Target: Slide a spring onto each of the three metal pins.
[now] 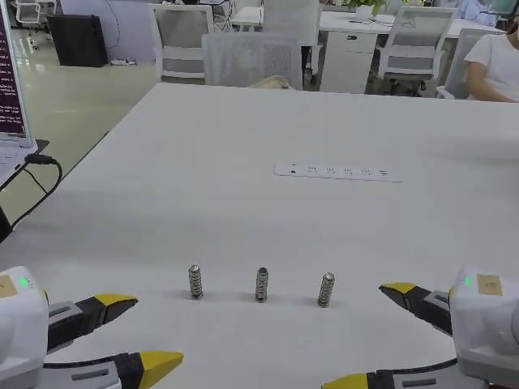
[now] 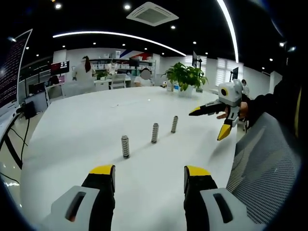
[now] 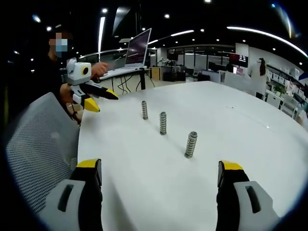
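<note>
Three upright metal pins stand in a row on the white table (image 1: 324,130), each with a coiled spring around it: the left spring (image 1: 195,281), the middle spring (image 1: 261,284) and the right spring (image 1: 326,289). The same row appears in the left gripper view as springs (image 2: 125,146), (image 2: 155,133), (image 2: 174,124) and in the right gripper view as springs (image 3: 191,144), (image 3: 163,122), (image 3: 144,109). My left gripper (image 1: 139,332) is open near the front left, holding nothing. My right gripper (image 1: 375,334) is open at the front right, also holding nothing. Both sit short of the pins.
A white power strip (image 1: 336,171) lies flat mid-table behind the pins. A laptop (image 1: 10,105) with a black cable (image 1: 40,182) sits at the left edge. Office chairs (image 1: 251,57) stand at the far side, and a person (image 1: 491,65) sits at the back right.
</note>
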Available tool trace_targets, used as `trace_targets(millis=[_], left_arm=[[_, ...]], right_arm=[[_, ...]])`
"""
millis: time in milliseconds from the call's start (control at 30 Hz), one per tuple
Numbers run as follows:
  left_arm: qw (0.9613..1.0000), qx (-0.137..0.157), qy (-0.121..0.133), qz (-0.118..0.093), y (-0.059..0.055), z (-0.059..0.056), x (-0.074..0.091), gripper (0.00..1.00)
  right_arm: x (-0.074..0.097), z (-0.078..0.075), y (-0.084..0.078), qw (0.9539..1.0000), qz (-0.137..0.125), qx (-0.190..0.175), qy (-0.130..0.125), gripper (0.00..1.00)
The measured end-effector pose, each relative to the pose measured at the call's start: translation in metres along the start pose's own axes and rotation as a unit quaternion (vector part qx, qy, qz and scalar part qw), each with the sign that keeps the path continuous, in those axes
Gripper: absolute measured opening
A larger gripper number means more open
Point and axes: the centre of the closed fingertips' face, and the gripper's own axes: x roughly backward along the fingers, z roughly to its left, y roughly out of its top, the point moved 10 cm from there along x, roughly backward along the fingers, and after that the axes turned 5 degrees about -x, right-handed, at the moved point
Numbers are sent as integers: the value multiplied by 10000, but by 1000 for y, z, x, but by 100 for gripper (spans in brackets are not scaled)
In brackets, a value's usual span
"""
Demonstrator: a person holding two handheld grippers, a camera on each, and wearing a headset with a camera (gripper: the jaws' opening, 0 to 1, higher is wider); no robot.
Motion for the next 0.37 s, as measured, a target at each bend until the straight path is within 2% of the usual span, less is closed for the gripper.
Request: trace_targets(millis=[367], left_arm=[[9999,99,53,31,-3,1,0,52]], right_arm=[[-3,0,-3,9999,74,-71,22,100]])
